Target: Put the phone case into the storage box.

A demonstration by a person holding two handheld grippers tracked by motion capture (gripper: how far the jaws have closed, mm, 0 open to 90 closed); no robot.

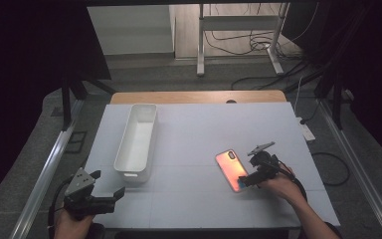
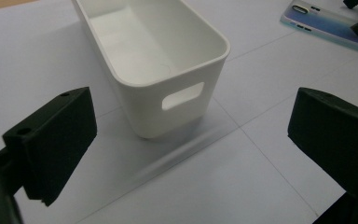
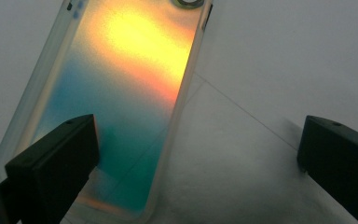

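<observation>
A phone case (image 1: 230, 169) with an orange-to-teal sheen lies flat on the white table, right of centre. My right gripper (image 1: 247, 180) stands open at its near right edge; in the right gripper view the phone case (image 3: 116, 98) lies under the left jaw, while the right jaw is over bare table. A long white bin (image 1: 137, 140) stands empty at centre left. My left gripper (image 1: 110, 198) is open near the front left corner, pointing toward the bin (image 2: 158, 60), with nothing between its jaws. The phone case (image 2: 328, 23) also appears far off in the left gripper view.
The white table cover (image 1: 194, 129) has a wooden edge (image 1: 199, 96) at the back. Beyond stand a metal frame (image 1: 238, 30) and floor cables (image 1: 258, 42). A white power strip (image 1: 307, 131) lies off the right edge.
</observation>
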